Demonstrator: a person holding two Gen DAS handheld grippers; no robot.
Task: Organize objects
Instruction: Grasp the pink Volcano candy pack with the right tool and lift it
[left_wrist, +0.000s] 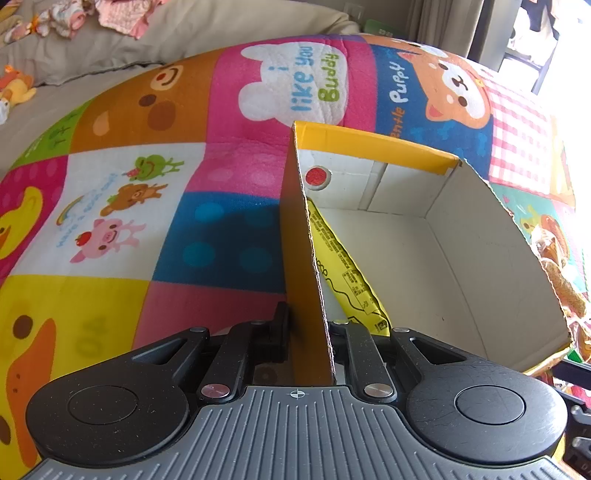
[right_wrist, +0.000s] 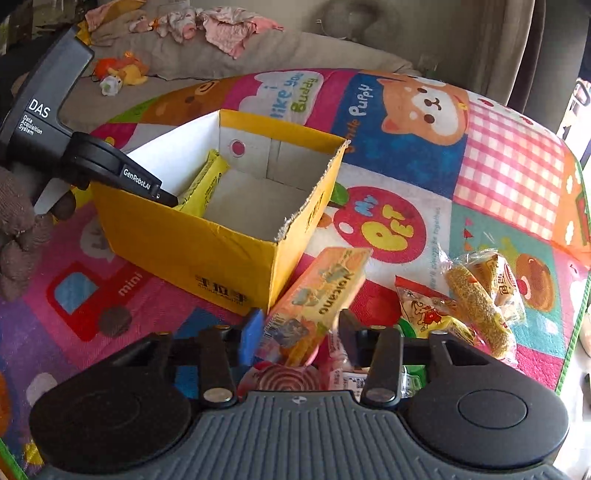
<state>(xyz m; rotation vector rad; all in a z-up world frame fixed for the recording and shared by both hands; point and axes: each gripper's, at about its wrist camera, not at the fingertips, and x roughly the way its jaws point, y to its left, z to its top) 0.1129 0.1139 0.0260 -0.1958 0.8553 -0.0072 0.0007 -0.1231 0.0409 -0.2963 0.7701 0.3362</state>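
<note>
Right gripper (right_wrist: 297, 334) clamped on orange snack packet (right_wrist: 319, 291) — light, crinkly, slippery; pinch mid-body. Left gripper (left_wrist: 309, 332) clamped on yellow box (right_wrist: 207, 236) wall, 10 o'clock — stiff cardboard.

Left tongs (left_wrist: 308, 332) clamped on box wall (left_wrist: 301, 258); right tongs (right_wrist: 299, 332) pinching orange snack pack (right_wrist: 321, 291).

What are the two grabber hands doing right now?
Left gripper: shut on the yellow box wall.
Right gripper: shut on the orange snack pack.
</note>
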